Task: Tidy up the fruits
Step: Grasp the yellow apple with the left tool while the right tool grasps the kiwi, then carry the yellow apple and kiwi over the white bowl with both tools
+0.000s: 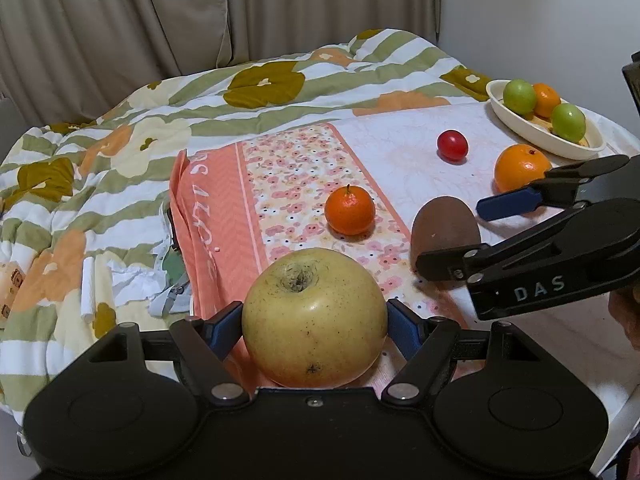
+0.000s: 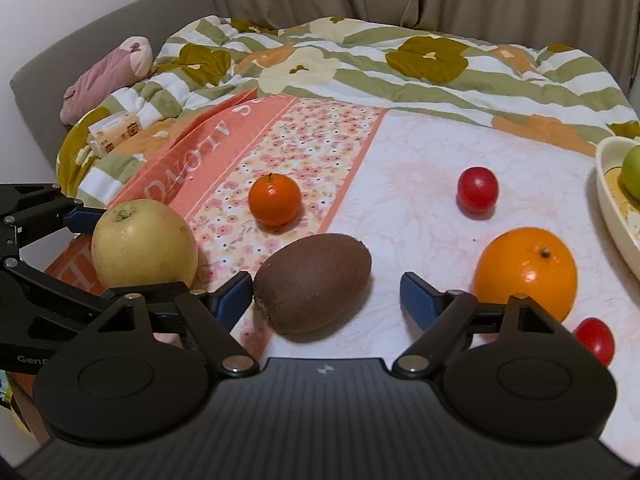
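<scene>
My left gripper [image 1: 316, 328] is shut on a large yellow apple [image 1: 314, 316], one blue pad pressed to each side. It rests on the orange floral cloth [image 1: 224, 216]. In the right wrist view the same apple [image 2: 144, 244] sits at the left. My right gripper [image 2: 328, 296] stands open around a brown kiwi [image 2: 312, 280]; its left pad is close to the fruit and the right pad stands clear. Loose on the cloth lie a mandarin [image 2: 274, 200], a big orange [image 2: 526, 272] and two small red fruits [image 2: 478, 189] [image 2: 596, 338].
A cream oval dish [image 1: 516, 120] at the far right holds two green fruits [image 1: 519, 96] and an orange one [image 1: 546, 99]. A striped floral quilt [image 1: 280, 80] lies bunched behind the cloth. A pink plush toy [image 2: 108, 76] and a tissue pack [image 2: 114, 130] lie at the left.
</scene>
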`<state>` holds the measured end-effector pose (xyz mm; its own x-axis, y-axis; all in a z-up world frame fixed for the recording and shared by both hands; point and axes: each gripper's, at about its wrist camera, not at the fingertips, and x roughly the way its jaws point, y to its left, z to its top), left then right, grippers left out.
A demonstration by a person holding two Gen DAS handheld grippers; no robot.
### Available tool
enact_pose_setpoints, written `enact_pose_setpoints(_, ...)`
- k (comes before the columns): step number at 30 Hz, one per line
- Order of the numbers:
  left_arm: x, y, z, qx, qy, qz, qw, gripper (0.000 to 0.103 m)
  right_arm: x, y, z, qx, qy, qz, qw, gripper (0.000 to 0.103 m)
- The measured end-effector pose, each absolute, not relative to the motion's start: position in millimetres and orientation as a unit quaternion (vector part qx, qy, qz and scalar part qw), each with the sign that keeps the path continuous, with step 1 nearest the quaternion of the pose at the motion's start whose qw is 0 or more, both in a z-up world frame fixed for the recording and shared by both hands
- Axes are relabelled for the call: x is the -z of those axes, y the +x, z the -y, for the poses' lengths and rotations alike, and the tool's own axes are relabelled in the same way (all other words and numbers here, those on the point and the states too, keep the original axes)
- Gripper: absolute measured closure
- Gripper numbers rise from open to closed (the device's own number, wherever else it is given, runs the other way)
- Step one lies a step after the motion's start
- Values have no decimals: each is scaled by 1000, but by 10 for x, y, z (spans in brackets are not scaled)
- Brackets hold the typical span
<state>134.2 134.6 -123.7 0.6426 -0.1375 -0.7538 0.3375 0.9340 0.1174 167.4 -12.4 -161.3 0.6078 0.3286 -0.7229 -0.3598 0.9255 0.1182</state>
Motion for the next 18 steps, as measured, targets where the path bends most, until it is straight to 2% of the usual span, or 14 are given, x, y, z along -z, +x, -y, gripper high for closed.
enact_pose_setpoints(1,1236,1333,-1340,131,126,-401,898,24,1616,1666,118,-196,-19,-398,896,15)
enact_pose_setpoints(3,1232,1324,-1335,130,128,-400,898,24,1615,1652,102,-208,-19,-397,894,26)
enact_pose_setpoints(18,1219,1211,-1311,120,127,-400,900,24,1614,1592,49,-213,-48,-386,896,28)
